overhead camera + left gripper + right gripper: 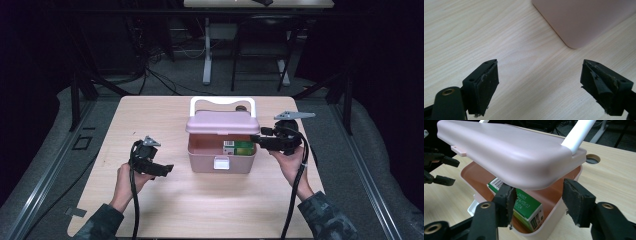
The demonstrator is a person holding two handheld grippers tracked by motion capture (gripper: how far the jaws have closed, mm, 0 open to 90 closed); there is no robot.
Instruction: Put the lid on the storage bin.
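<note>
A pink lidded box (220,157) stands mid-table with its lid (222,122) tilted partly up and a white handle (222,101) behind. Inside lies a green carton (243,147) with a barcode. My right gripper (256,140) is at the box's right end. In the right gripper view its jaws (539,202) stand apart under the lid's (506,157) corner, one over the carton (529,206), the other outside the wall, pressing on nothing. My left gripper (167,170) hovers open left of the box. The left gripper view has its jaws (540,85) over bare wood, near a box corner (579,20).
A white latch (221,163) sits on the box's front wall. A round cable hole (592,159) is in the wooden table (150,120) behind the box. Beyond the table's far edge stand desk legs and cables on the floor.
</note>
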